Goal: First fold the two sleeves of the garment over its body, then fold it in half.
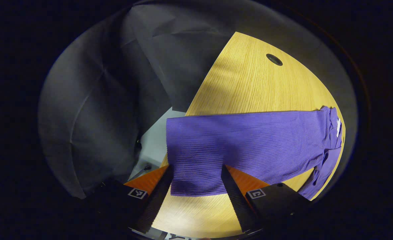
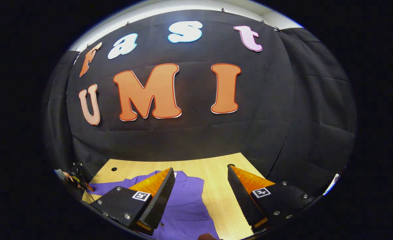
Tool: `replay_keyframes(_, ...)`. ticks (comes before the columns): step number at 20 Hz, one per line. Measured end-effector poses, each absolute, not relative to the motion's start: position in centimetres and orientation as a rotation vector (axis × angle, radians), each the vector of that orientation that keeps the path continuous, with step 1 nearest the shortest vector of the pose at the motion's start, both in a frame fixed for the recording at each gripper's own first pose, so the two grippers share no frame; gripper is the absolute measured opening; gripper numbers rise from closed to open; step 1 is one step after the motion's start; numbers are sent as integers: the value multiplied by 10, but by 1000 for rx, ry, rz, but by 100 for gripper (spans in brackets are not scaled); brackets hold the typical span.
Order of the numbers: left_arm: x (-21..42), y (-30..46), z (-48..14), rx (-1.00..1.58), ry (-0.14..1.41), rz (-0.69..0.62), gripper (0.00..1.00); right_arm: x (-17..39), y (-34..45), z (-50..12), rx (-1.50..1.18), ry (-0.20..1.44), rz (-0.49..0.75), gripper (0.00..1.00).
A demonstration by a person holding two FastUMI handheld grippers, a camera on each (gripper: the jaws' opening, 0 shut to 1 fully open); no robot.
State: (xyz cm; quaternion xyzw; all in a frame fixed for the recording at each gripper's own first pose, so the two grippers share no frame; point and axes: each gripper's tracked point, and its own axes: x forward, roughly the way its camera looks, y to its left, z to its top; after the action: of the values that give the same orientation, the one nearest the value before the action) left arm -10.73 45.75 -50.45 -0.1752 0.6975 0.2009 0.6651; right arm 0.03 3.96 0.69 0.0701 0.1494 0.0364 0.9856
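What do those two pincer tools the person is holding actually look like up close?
Both look alike. The left gripper has two long black fingers with ribbed inner faces, backed by orange wedge-shaped pieces, on black blocks that each carry a small square black-and-white marker. The right gripper has the same black ribbed fingers, orange wedges and square markers, plus silver screws on its black blocks.

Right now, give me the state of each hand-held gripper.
Left hand-held gripper: open, fingers either side of the purple garment's hem.
Right hand-held gripper: open, holding nothing.

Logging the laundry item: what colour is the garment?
Purple, with a fine ribbed texture; the garment shows best in the left gripper view.
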Motion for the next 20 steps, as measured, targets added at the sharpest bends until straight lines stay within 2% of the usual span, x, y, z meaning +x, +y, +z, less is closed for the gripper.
replay_keyframes(1, -107, 455, -503, -402, 1574, 451, 92, -1, 36, 6, 149, 302, 71, 94)
replay_keyframes(3, -102, 451, -502, -410, 1573, 438, 80, -1, 35, 3, 162, 307, 67, 95)
replay_keyframes(7, -92, 435, -498, -437, 1570, 433, 14, -5, 31, -5, 151, 327, 71, 95)
replay_keyframes(8, -86, 429, -492, -445, 1557, 420, 6, -6, 32, -6, 153, 331, 78, 95)
replay_keyframes(15, -11, 376, -410, -327, 1400, 223, 5, -6, 26, -9, 169, 325, 94, 95)
replay_keyframes(20, 46, 301, -347, -258, 1304, 44, 5, -4, 23, -7, 174, 308, 108, 94)
